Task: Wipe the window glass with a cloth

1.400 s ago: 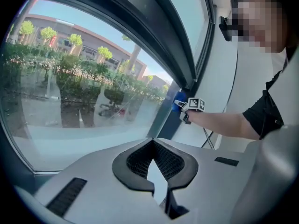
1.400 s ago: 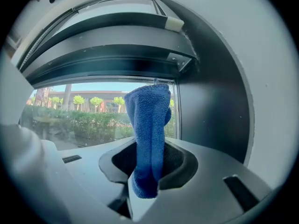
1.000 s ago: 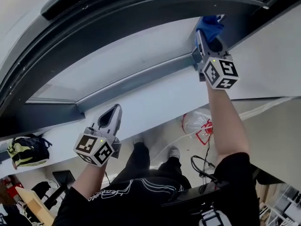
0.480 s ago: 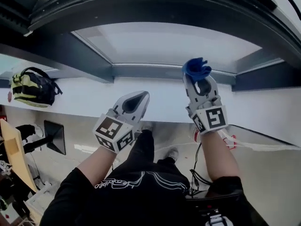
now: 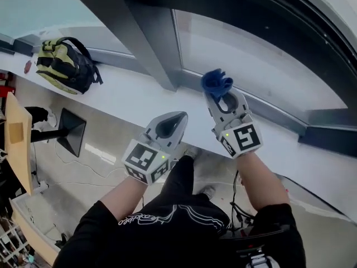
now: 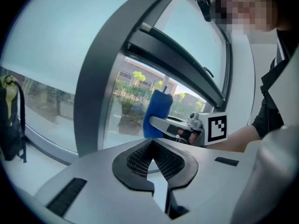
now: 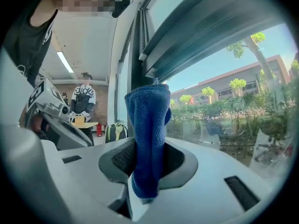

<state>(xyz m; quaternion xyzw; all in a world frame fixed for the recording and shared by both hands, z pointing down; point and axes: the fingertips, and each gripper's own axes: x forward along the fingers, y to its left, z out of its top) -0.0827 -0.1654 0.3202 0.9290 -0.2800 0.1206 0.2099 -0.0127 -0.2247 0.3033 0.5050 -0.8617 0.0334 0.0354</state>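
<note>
A blue cloth sticks up from my right gripper, which is shut on it in front of the lower edge of the window glass. In the right gripper view the cloth stands upright between the jaws of the right gripper, with the glass beyond; whether it touches the glass I cannot tell. My left gripper hangs beside it, to the left and lower, over the white sill. In its own view the left gripper is shut and holds nothing, and the cloth shows ahead.
A dark window post divides the panes left of the grippers. A yellow-and-black backpack sits on the sill at far left. A wooden table and a black stand are on the floor below. A person stands in the room behind.
My right gripper has come down from the high window frame with the cloth and now sits beside the left one near the sill. The head view has swung left, so the post and backpack show.
</note>
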